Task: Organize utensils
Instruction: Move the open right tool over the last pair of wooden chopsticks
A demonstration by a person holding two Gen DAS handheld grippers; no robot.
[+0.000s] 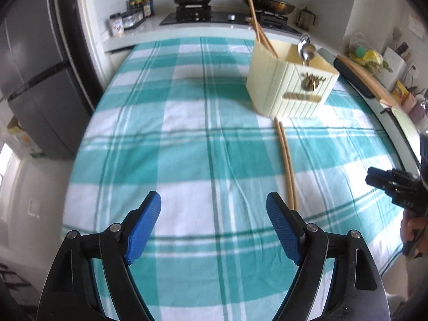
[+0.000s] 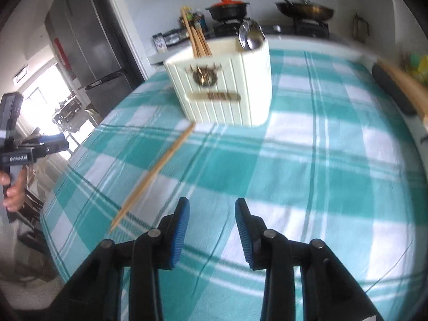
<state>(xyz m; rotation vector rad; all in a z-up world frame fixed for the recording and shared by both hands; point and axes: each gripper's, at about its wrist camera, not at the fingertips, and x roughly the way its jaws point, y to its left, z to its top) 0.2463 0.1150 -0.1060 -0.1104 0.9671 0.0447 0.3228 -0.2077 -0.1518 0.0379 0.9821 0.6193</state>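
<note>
L fingers (image 1: 214, 227): wide apart, nothing betw. | R fingers (image 2: 212, 234): part-spread, empty | chopsticks pair (image 1: 287, 165) on bench cloth (image 1: 187, 147), ahead-right of L fingers | holder (image 1: 289, 85) beyond.

Right wrist view is motion-blurred: the brown emblem (image 2: 204, 76) and label strip on the cream utensil holder (image 2: 227, 91) can't be read, and the cutting board (image 2: 404, 85) at the right edge is smeared and cut off. Lower ends of the chopsticks in the holder (image 2: 196, 36) and the spoon handles (image 2: 250, 36) are hidden inside it; its compartments can't be told. Left wrist view: the right gripper (image 1: 374, 178) is cut by the right edge, its jaw gap unclear there. Spice jar labels (image 1: 116, 24) are too small to read. The person's hand (image 2: 13, 190) is partly cropped.
</note>
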